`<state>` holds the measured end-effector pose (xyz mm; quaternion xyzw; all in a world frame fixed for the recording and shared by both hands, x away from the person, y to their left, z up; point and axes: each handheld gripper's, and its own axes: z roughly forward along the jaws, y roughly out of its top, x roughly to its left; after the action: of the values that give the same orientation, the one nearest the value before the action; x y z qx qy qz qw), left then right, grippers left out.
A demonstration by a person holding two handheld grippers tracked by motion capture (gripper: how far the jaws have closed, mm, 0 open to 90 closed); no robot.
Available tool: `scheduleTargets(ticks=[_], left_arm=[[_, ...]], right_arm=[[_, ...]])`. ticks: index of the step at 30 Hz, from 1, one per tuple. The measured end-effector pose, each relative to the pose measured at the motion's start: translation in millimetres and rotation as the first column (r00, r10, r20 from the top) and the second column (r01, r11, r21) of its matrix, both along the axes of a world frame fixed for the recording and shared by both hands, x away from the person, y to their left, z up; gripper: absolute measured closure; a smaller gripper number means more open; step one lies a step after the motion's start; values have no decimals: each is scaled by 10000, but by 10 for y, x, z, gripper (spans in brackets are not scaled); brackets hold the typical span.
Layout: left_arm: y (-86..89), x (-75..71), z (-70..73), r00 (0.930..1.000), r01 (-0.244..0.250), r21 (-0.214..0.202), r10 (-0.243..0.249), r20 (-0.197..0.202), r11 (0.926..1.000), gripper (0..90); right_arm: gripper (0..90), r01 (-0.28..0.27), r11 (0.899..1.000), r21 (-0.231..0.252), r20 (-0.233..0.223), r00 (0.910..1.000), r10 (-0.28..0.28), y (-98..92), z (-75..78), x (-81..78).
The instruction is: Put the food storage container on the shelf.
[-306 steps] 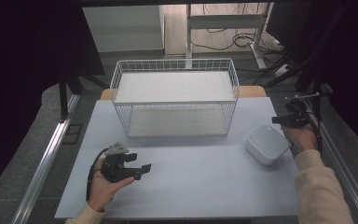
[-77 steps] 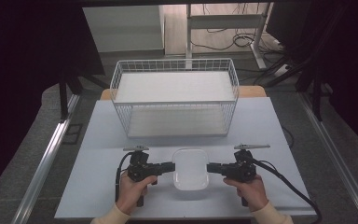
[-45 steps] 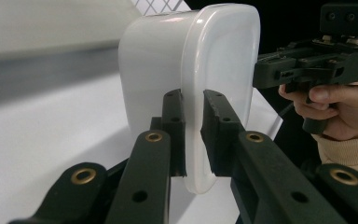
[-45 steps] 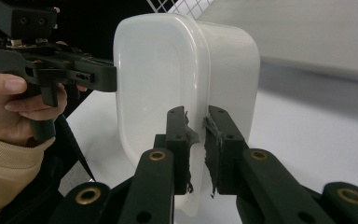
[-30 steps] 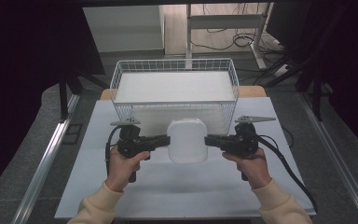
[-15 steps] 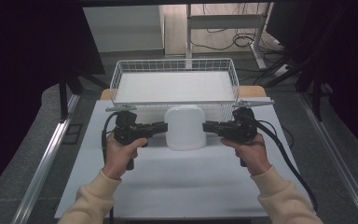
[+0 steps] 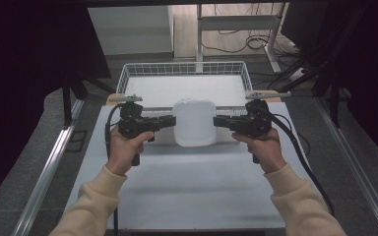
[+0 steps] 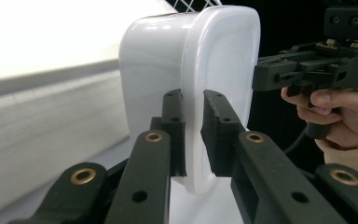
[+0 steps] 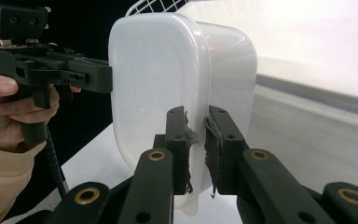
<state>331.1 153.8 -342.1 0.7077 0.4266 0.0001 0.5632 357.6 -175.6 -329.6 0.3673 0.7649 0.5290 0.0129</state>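
Left gripper (image 7: 170, 121) and right gripper (image 7: 218, 121) each clamp the tub's (image 7: 194, 122) rim; uneven lifting could twist it loose before the basket (image 7: 184, 69).

Dim surroundings (bright, glaring tabletop)

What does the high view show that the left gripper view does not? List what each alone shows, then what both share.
High view alone: the wire basket whole, both sleeves, the white table, cables on the floor behind.

Left gripper view alone: the left gripper close up, its pads clamped on the rim of the white tub, one pad on each face.

Both: the tub held off the table, tilted on edge, with the right gripper gripping its opposite rim.
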Motion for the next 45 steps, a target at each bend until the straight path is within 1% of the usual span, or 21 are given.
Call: scheduleTargets(ticks=[8, 14, 16, 17, 19, 20, 21, 22, 23, 24, 27, 29, 32, 33, 35, 36, 37, 38, 41, 43, 45], left_arm=[[34, 105, 123, 9999, -19, -25, 19, 135, 10000, 797], [60, 215, 201, 9999, -16, -174, 18, 131, 9998, 797], [83, 250, 222, 9999, 24, -303, -19, 172, 9995, 797], [95, 265, 233, 9999, 14, -377, -8, 159, 9993, 798], [116, 299, 254, 9998, -14, -418, 22, 175, 9991, 798], [126, 320, 263, 9999, -29, -419, 36, 164, 9991, 798], [136, 344, 272, 9999, -49, -424, 55, 145, 9991, 798], [145, 371, 282, 9999, -62, -432, 68, 128, 9990, 798], [155, 402, 294, 9999, -56, -411, 61, 109, 9991, 798], [162, 430, 309, 9999, -66, -416, 69, 80, 9991, 798], [186, 522, 369, 9999, -57, -356, 61, 96, 9993, 799], [197, 588, 407, 10000, -75, -375, 76, 20, 9993, 799], [225, 700, 447, 10000, -80, -436, 78, -50, 9990, 799], [233, 736, 457, 9999, -102, -491, 98, -92, 9987, 799], [251, 812, 468, 9997, -84, -483, 73, -215, 9988, 799], [258, 850, 468, 9996, -71, -480, 57, -292, 9988, 800], [264, 884, 464, 9993, -89, -509, 70, -380, 9987, 800], [268, 917, 458, 9990, -96, -513, 74, -436, 9986, 800], [279, 1008, 425, 9976, -134, -581, 94, -679, 9982, 799], [282, 1068, 392, 9962, -173, -629, 118, -858, 9979, 799], [306, 1126, 367, 9942, -240, -911, 143, -1063, 9956, 799]], right_arm=[[793, 23, 10000, 3, 140, 9999, -23, 37, 136, 103], [792, 42, 10000, -16, 204, 9998, -42, 62, 250, 215], [793, 49, 10000, -9, 201, 9998, -49, 69, 268, 232], [793, -12, 10000, 44, 198, 9998, 11, 81, 300, 274], [793, -29, 10000, 60, 193, 9998, 28, 89, 312, 297], [793, -28, 10000, 42, 181, 9998, 27, 111, 330, 347], [793, -28, 10000, 42, 181, 9998, 27, 111, 330, 347], [792, -18, 10000, 34, 111, 9999, 17, 136, 348, 398], [792, -18, 10000, 34, 111, 9999, 17, 136, 348, 398], [792, 1, 10000, 18, 63, 10000, -1, 154, 370, 455], [792, 13, 10000, 42, 30, 10000, -13, 167, 398, 515], [792, 28, 10000, 96, -37, 10000, -27, 180, 429, 578], [792, 50, 9998, 198, -213, 9998, -46, 203, 481, 725], [792, 50, 9998, 198, -213, 9998, -46, 203, 481, 725], [792, 67, 9997, 230, -343, 9994, -59, 218, 498, 800], [792, 86, 9998, 192, -485, 9988, -77, 235, 503, 871], [792, 86, 9998, 192, -485, 9988, -77, 235, 503, 871], [792, 121, 9998, 153, -632, 9979, -111, 249, 498, 937], [791, 168, 9998, 118, -758, 9970, -159, 262, 486, 998], [789, 222, 9997, 134, -1042, 9943, -207, 273, 455, 1093], [789, 256, 9994, 221, -1153, 9931, -229, 272, 446, 1125]])
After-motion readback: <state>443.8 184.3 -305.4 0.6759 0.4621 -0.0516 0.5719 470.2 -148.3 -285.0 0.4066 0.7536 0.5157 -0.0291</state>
